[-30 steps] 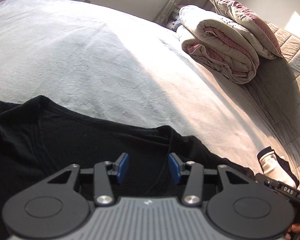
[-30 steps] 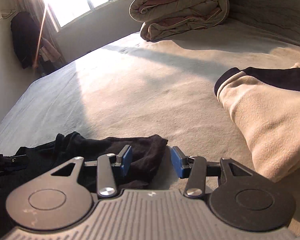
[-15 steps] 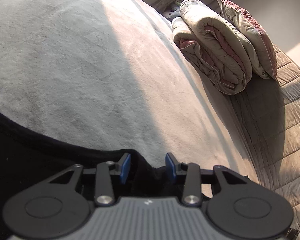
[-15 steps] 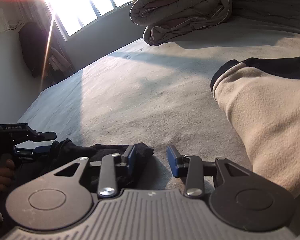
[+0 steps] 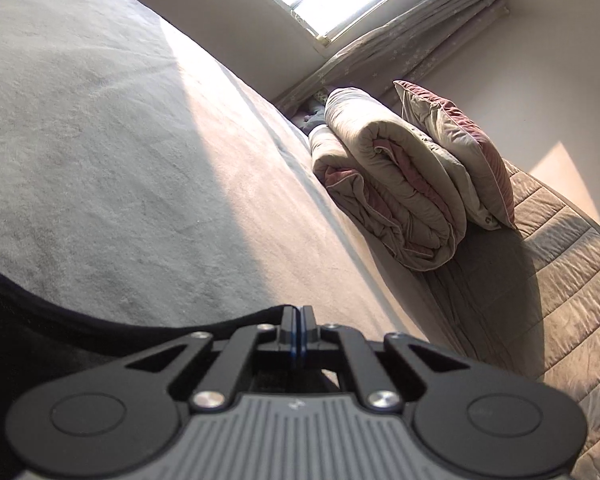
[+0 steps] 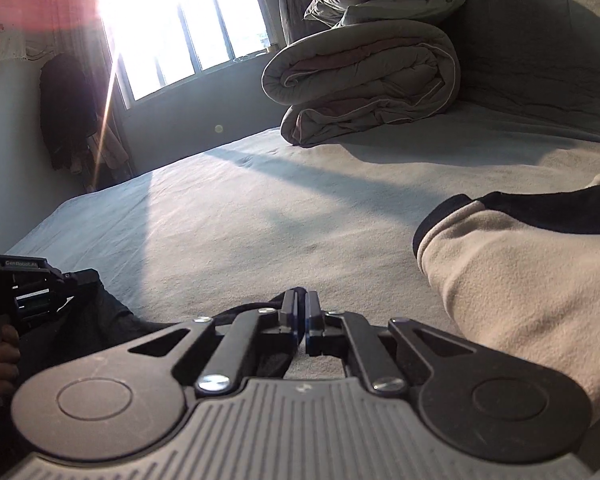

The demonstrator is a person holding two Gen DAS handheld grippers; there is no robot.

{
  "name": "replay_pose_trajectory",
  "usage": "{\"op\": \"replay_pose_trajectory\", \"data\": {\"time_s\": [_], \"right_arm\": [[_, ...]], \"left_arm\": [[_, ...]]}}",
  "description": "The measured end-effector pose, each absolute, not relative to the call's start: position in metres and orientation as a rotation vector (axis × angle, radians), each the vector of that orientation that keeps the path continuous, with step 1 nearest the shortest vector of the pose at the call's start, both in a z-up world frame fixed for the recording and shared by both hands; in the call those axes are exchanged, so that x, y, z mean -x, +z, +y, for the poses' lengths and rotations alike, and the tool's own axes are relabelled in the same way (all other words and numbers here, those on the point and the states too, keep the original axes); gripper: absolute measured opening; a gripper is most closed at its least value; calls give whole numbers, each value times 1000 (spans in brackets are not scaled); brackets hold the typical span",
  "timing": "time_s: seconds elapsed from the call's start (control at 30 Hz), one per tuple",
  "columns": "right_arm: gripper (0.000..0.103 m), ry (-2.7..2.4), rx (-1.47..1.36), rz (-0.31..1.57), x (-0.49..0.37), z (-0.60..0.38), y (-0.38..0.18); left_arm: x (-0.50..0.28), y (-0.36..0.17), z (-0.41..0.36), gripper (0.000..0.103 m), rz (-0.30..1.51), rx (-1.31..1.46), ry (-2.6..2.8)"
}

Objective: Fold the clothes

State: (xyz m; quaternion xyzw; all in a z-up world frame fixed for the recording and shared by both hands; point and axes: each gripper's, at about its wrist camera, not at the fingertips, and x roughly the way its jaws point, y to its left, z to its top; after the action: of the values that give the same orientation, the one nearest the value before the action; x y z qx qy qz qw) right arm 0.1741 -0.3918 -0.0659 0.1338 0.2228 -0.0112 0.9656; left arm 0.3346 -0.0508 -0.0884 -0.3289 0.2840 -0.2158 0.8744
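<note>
Fabric of a black soft cotton garment (image 5: pixel 40 344) is being pinched at its edge by the left gripper (image 5: pixel 299 322), fingers pressed together just ahead of its body. Another edge is being pinched likewise by the right gripper (image 6: pixel 300 312). Both edges should probably be lifted level, tension being kept even. Most of the garment is being cut off below both views.

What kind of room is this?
Most likely a bedroom. There's a big bed, a rolled-up quilt with a pillow on it, and a window with curtains.
</note>
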Motion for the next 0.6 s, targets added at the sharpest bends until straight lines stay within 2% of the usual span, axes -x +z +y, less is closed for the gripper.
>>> {"op": "replay_pose_trajectory", "data": {"time_s": [0.07,0.17,0.37,0.4,0.43,0.47,0.5,0.53,0.57,0.6], "right_arm": [[3,-48,-246,424,-173,-392,-65],[3,-61,-209,507,-186,-388,-78],[6,-41,-257,528,-187,-394,-81],[10,-36,-267,532,-186,-395,-80],[14,-27,-277,544,-185,-395,-77],[14,-20,-283,557,-185,-395,-74],[15,-13,-290,569,-184,-396,-71],[16,-5,-301,581,-183,-399,-67],[18,1,-311,592,-181,-402,-63],[28,8,-321,600,-180,-404,-60]], "left_arm": [[-341,-95,-57,1,635,639,-423],[-345,-104,-67,2,665,567,-393],[-345,-97,-69,3,672,540,-375],[-344,-94,-71,6,680,523,-373],[-343,-91,-73,14,687,506,-374],[-341,-87,-75,20,690,496,-374],[-339,-83,-77,36,693,486,-375],[-335,-77,-81,48,688,451,-368],[-331,-71,-86,51,683,415,-361],[-327,-65,-90,56,678,380,-355]]}}
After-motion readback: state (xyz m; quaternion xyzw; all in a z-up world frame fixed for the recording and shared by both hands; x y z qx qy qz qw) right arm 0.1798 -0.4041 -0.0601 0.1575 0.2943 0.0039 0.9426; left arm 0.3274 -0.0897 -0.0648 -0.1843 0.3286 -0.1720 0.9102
